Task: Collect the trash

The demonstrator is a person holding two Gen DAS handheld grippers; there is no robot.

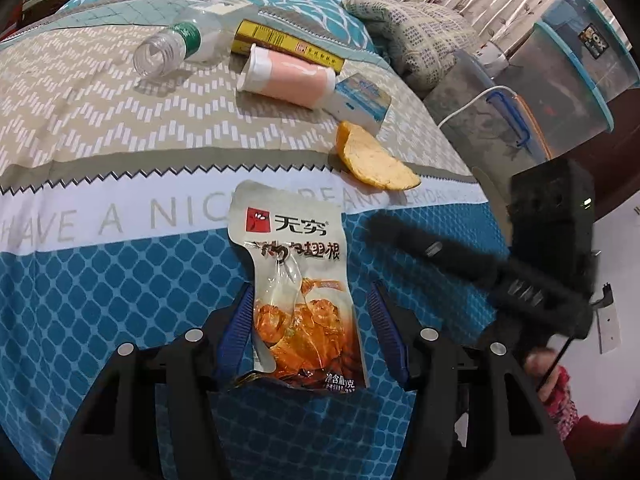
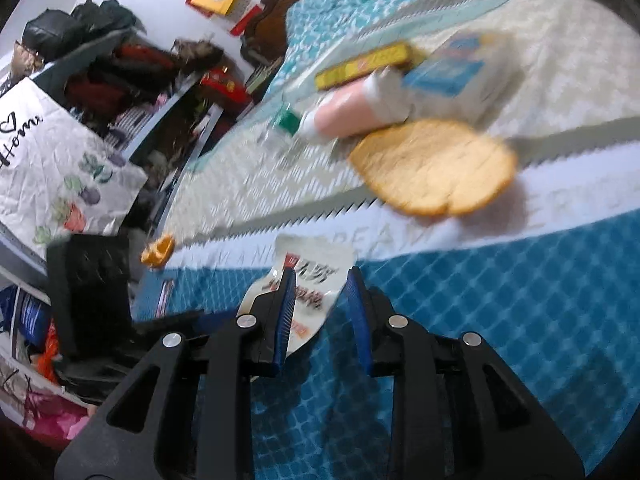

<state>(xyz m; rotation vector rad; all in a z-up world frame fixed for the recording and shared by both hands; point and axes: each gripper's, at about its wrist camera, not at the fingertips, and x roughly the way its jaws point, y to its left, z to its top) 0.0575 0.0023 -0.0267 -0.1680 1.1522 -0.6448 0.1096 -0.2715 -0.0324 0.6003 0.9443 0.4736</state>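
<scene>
The left gripper (image 1: pixel 314 320) has its blue pads set part-way apart with the snack wrapper (image 1: pixel 298 280) lying between them. The left pad sits right at the wrapper's edge and the right pad stands clear of it, so this is a straddle and not yet a pinch. The right gripper (image 2: pixel 320 312) is narrower. Its left pad overlaps the same wrapper (image 2: pixel 308 280), while its right pad sits just off the wrapper's corner on bare cloth. Nothing is visibly clamped there either, though motion blur makes the contact hard to judge. In the left wrist view the right gripper's body (image 1: pixel 520 276) shows as a dark smear just beside the wrapper.

Outward from the jaws, the wrapper lies flat on the blue part of the bedspread (image 1: pixel 100 280), with its top edge reaching the white lettered band. Beyond that sits a curved orange peel (image 1: pixel 372 160), then a pink paper cup (image 1: pixel 288 76) on its side, a small blue-and-white box (image 1: pixel 362 102), a yellow carton (image 1: pixel 288 46) and an uncapped clear bottle (image 1: pixel 176 46) — all near one another on the beige zigzag area.

By my reading the collecting has barely begun — every piece visible remains on the bed, and no bin or bag with trash in it is identifiable.
</scene>
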